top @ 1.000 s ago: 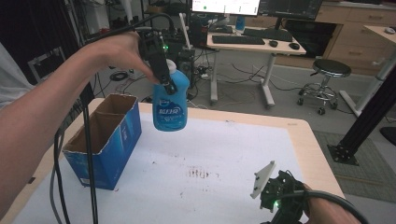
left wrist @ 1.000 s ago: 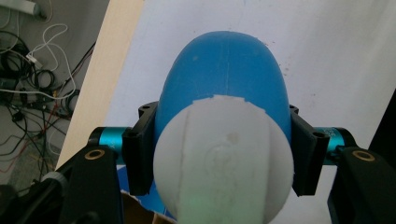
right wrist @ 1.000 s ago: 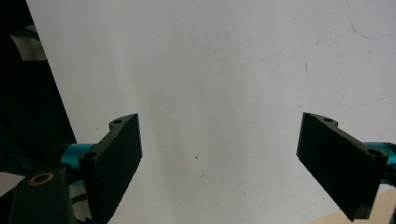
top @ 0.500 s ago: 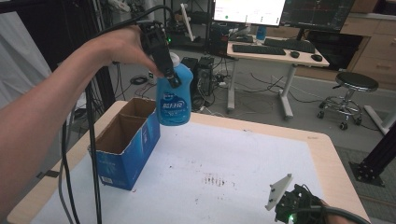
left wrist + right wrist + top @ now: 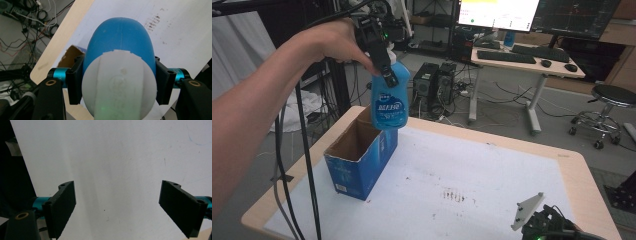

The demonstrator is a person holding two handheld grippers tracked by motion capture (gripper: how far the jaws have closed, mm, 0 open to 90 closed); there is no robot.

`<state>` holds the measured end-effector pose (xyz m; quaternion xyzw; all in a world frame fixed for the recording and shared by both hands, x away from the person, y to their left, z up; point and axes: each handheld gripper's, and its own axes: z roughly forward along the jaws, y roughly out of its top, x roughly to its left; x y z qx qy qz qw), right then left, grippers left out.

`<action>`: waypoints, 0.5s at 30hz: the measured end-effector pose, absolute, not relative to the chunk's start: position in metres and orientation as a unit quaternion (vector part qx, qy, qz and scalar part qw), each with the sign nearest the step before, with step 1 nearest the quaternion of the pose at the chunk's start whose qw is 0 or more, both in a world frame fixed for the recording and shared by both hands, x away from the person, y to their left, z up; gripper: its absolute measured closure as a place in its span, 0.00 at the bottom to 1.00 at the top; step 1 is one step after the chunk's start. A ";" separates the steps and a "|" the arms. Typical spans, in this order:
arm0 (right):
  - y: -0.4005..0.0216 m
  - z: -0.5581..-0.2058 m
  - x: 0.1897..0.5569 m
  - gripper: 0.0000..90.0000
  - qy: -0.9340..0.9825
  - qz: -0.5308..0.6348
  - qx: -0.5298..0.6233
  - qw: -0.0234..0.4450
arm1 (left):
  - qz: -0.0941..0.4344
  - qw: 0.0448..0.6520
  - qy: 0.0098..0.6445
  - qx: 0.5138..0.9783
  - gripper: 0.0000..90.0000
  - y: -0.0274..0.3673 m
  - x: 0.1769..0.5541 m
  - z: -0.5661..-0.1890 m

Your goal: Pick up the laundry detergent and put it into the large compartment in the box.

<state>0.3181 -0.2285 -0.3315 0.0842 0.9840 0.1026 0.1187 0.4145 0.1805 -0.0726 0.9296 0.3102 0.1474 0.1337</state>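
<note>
Left gripper (image 5: 388,75) clamped on blue detergent bottle (image 5: 389,104), held aloft over open cardboard box (image 5: 360,159). Right gripper (image 5: 117,207) released, idle above tabletop (image 5: 472,165). Advise: centre over opening, keep upright, lower slowly.

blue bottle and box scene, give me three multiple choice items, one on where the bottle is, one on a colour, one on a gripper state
1. Where is the blue bottle?
A. lying on the white table top
B. held in the air above the open box
C. standing on the floor

2. What colour is the bottle's cap?
A. red
B. black
C. white

3. How do the right gripper's jaws stand?
A. wide apart with nothing between them
B. clamped on the box
C. clamped on the bottle

Answers:
1 B: in the high view the left gripper holds the bottle by its neck over the open blue box.
2 C: the left gripper view shows a white cap on the blue body.
3 A: the right gripper view shows bare white table top between the jaws.
</note>
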 end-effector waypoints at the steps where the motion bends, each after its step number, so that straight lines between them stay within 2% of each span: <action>1: -0.228 -0.332 0.318 0.15 0.984 0.104 0.083 0.119 | 0.148 0.133 0.313 0.929 0.42 0.183 0.413 -0.073; 15: -0.229 -0.338 0.321 0.15 0.983 0.113 0.085 0.114 | 0.156 0.119 0.351 0.916 0.42 0.215 0.393 -0.073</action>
